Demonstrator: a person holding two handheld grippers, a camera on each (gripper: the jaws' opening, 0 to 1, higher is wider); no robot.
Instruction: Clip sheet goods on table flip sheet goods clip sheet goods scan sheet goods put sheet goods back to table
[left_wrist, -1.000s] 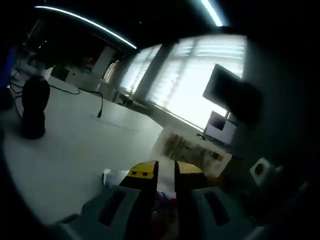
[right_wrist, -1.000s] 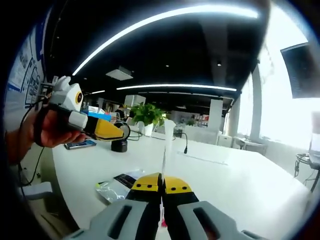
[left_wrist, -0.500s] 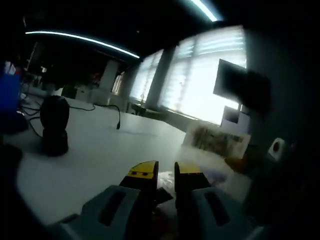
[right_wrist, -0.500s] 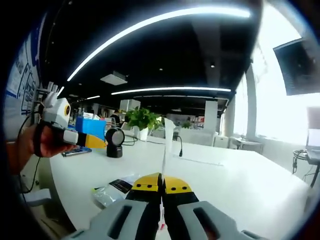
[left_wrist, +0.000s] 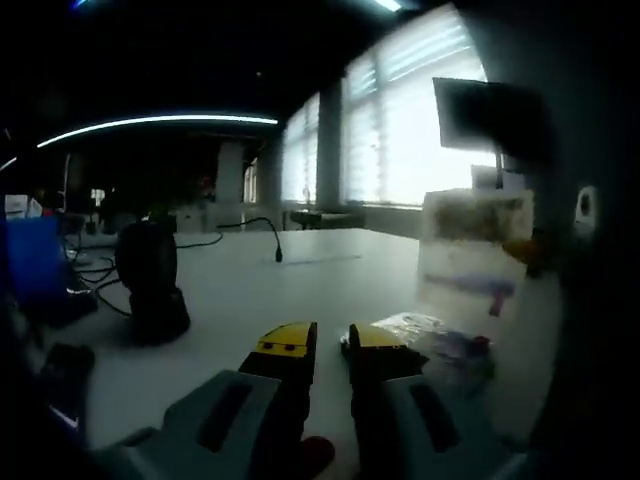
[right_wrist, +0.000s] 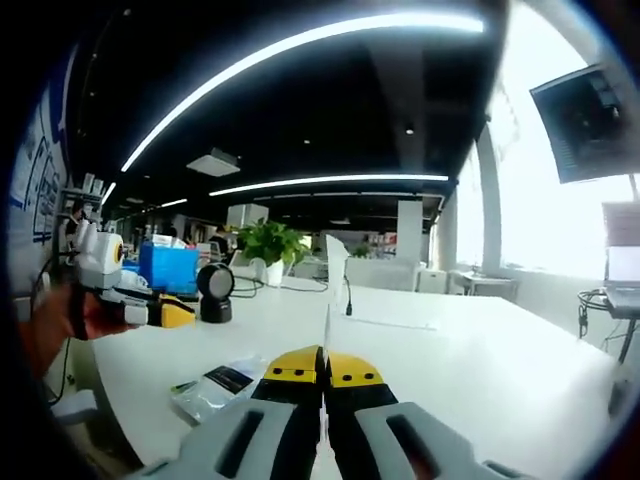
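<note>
Wide white desk (right_wrist: 480, 360) in an open office under strip lights. Right tongs (right_wrist: 323, 368) clamped on an upright sheet (right_wrist: 335, 290), seen edge-on; left tongs (left_wrist: 330, 345) slightly parted and empty, just beside a lying packet (left_wrist: 425, 335). Clipped and lifted, apparently; scan at the black scanner (right_wrist: 212, 290) ahead-left and return likely still due.

table (right_wrist: 470, 350) plain white | right gripper (right_wrist: 323, 362) grey with yellow-tipped fingers (right_wrist: 355, 368), same colours on left gripper (left_wrist: 330, 342) | sheet goods (right_wrist: 330, 290) white seen edge-on | packet (right_wrist: 215, 385) clear with black label | scanner (right_wrist: 213, 290) black | box (right_wrist: 167, 268) bright blue | plant (right_wrist: 268, 243) green
</note>
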